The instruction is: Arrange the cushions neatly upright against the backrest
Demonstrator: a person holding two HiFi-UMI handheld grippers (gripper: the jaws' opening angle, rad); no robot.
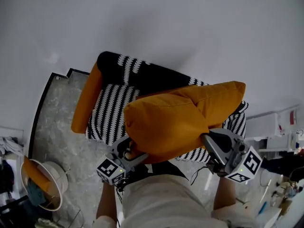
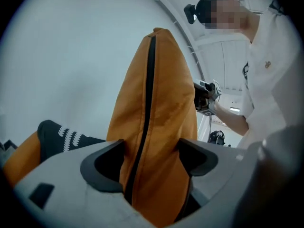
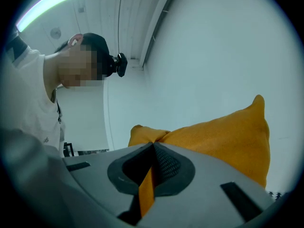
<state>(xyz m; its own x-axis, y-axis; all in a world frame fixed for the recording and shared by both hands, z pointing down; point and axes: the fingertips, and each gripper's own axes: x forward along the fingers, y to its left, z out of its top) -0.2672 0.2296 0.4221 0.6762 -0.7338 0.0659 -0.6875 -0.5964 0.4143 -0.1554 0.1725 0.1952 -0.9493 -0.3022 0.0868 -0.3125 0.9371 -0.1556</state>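
Person's white-shirted torso (image 1: pixel 161 203) fills the bottom of the head view, forearms out ahead, one claw at each end of the big orange cushion (image 1: pixel 175 120). Cushion is up off the seat of the black-and-white striped armchair (image 1: pixel 114 113), lying across its front, long axis running lower left to upper right in that view. It is not against the backrest (image 1: pixel 142 72) yet.

Left claw (image 2: pixel 152 163): jaws stand wide apart, with the zipped edge of the cushion between them. Fabric fills the gap but no real pinch shows, so I read it as let go. Right claw (image 3: pixel 153 167): jaws closed tight on a thin fold at the cushion's corner, and that is the only firm hold.

Handling, as a guess: soft, light and plump. It sags and folds where held, so a corner pinch lets it swing. Better to take the seam or zip edge at both ends, where the cloth is thin enough to clamp.

Pose: both claws point about level, at opposite ends of the near edge, wrists low by the person's waist.

Second orange cushion (image 1: pixel 85 101), it looks like, stands on edge along the chair's picture-left side.
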